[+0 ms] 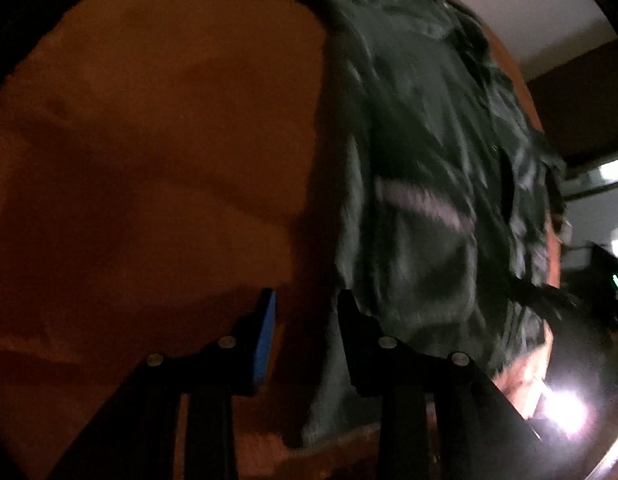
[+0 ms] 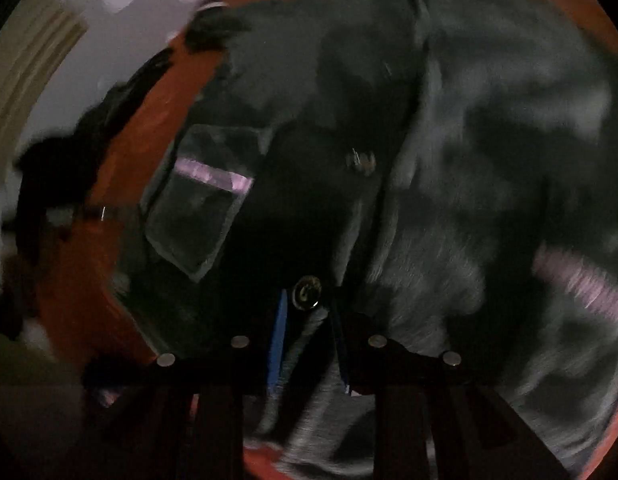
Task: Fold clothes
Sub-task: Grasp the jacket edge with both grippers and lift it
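I see a dark green woven cloth jacket (image 2: 449,160), matt and creased, with shiny metal snap buttons (image 2: 307,293), lying on a matt orange cloth cover (image 1: 149,160).

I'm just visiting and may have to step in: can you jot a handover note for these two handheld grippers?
Left gripper: fingers apart, nothing between them, beside the garment's edge.
Right gripper: over the front placket by a metal button; blur hides whether it grips.
Dark garment, with chest pocket, lies rumpled on the orange surface.
Done: no neat fold visible.
Left: flatten, then fold.
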